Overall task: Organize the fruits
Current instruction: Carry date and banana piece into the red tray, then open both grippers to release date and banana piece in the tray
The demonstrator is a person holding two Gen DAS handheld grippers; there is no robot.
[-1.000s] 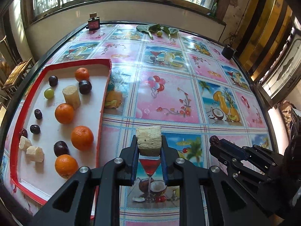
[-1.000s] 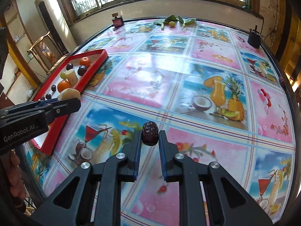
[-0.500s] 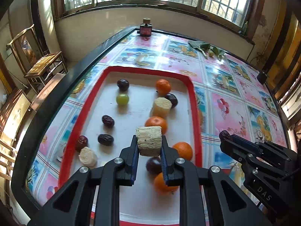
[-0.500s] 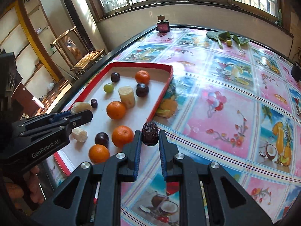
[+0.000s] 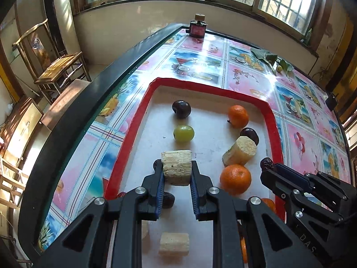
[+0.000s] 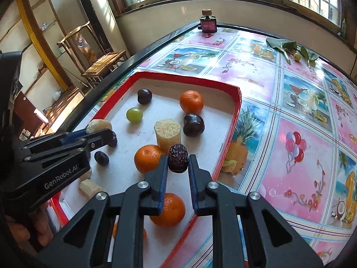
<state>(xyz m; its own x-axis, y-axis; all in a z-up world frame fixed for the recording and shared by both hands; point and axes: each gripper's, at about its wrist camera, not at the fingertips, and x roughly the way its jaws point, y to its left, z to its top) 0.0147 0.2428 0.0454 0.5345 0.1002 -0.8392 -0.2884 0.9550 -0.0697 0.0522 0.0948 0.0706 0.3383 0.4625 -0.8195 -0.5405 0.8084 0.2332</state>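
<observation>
Two black handheld grippers reach over a red-rimmed tray [image 5: 133,134] with a white floor that sits on a table covered in a glossy cloth [image 6: 301,138] printed with fruit and cocktail pictures. Nearest in the left wrist view, the left gripper [image 5: 177,172] is clamped on a pale, fibrous sugarcane chunk [image 5: 176,166], held above the tray floor. Below it on the tray lies another cut cane piece [image 5: 174,244], and a dark date [image 5: 167,199] sits just beside the left finger. In the right wrist view, the right gripper [image 6: 177,165] pinches a wrinkled dark date [image 6: 177,158] upright between its blue-lined fingers, over the right side of the tray near its rim. Under and beside that gripper rest two oranges [image 6: 149,158], one close to the camera and one a little farther in. Toward the middle of the tray stands a thick cane cylinder [image 6: 167,132], touching a dark plum [image 6: 193,125]. Farther in are a green grape [image 6: 134,115], a second dark plum [image 6: 144,96] and another orange [image 6: 191,101] near the far rim. Beyond the tray, at the far edge of the table, stands a small dark red bottle [image 6: 208,23] with a cork-coloured cap, and to the right lie green leaves [image 6: 283,44] with a small yellow-green fruit among them. A wooden chair [image 6: 98,51] stands past the table by the window wall.
</observation>
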